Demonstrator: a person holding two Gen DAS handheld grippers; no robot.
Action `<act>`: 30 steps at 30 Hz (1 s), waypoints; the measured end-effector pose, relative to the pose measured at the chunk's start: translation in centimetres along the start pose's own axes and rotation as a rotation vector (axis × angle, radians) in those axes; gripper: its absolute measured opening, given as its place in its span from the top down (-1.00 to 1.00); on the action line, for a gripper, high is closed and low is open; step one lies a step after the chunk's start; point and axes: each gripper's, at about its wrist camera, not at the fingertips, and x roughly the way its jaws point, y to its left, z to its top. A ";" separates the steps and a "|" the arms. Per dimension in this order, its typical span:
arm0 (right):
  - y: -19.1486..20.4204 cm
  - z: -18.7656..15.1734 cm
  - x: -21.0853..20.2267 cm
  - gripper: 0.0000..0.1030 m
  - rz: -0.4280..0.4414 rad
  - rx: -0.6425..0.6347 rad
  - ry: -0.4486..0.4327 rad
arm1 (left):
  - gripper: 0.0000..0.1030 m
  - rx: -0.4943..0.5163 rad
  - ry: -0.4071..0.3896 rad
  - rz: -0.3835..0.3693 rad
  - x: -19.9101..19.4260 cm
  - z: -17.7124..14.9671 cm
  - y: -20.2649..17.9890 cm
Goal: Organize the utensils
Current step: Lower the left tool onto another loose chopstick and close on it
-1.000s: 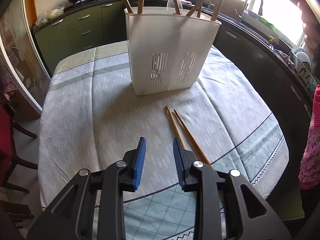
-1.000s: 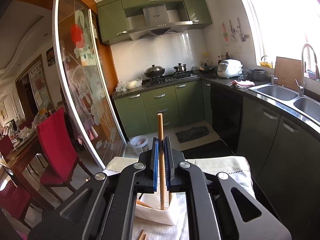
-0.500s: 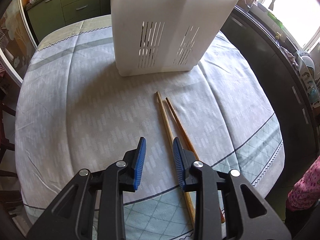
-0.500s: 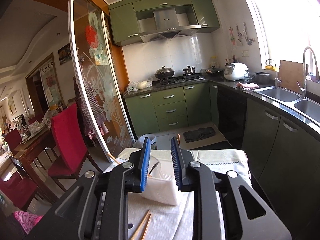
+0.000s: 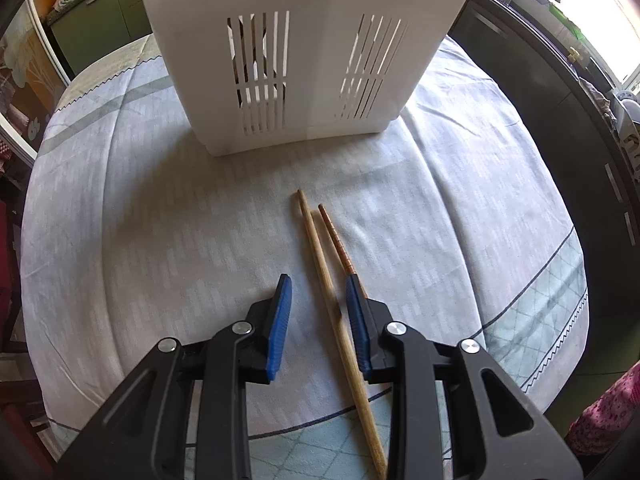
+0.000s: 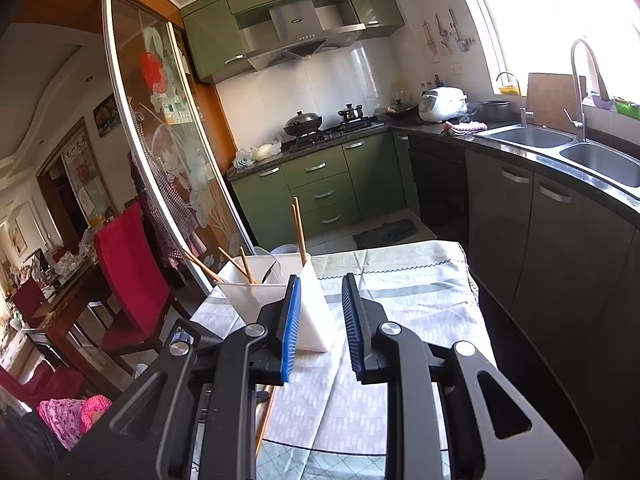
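Two wooden chopsticks lie side by side on the tablecloth: a pale one (image 5: pixel 320 256) and a darker ridged one (image 5: pixel 335 237). My left gripper (image 5: pixel 318 292) is open, low over them, with the pale chopstick running between its jaws and the darker one passing under the right finger. The white slotted utensil holder (image 5: pixel 304 48) stands just beyond. In the right wrist view the holder (image 6: pixel 256 284) holds several chopsticks (image 6: pixel 298 228). My right gripper (image 6: pixel 320 300) is open and empty, above the table to the holder's right.
The table (image 5: pixel 120 208) has a pale patterned cloth with a green border at the near edge. Dark kitchen cabinets and a sink (image 6: pixel 560 148) run along the right. Red chairs (image 6: pixel 128 272) and a glass sliding door stand to the left.
My right gripper opened, let its chopstick drop into the holder, and drew back to the right. My left gripper moved down and forward over the two chopsticks on the cloth.
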 end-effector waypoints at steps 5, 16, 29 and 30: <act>-0.2 -0.7 0.4 0.43 0.018 0.011 0.023 | 0.82 0.014 0.004 0.047 0.5 0.3 -0.6; 0.4 -2.1 1.5 0.31 0.020 0.002 0.087 | 0.87 0.020 -0.099 0.051 -2.2 0.6 0.0; 2.4 -5.9 7.3 0.28 -0.013 -0.053 0.253 | 0.88 0.018 -0.391 0.044 -11.3 -4.1 2.4; 2.7 -6.2 8.1 0.26 -0.018 -0.066 0.274 | 0.88 0.016 -0.404 0.041 -11.7 -4.6 2.6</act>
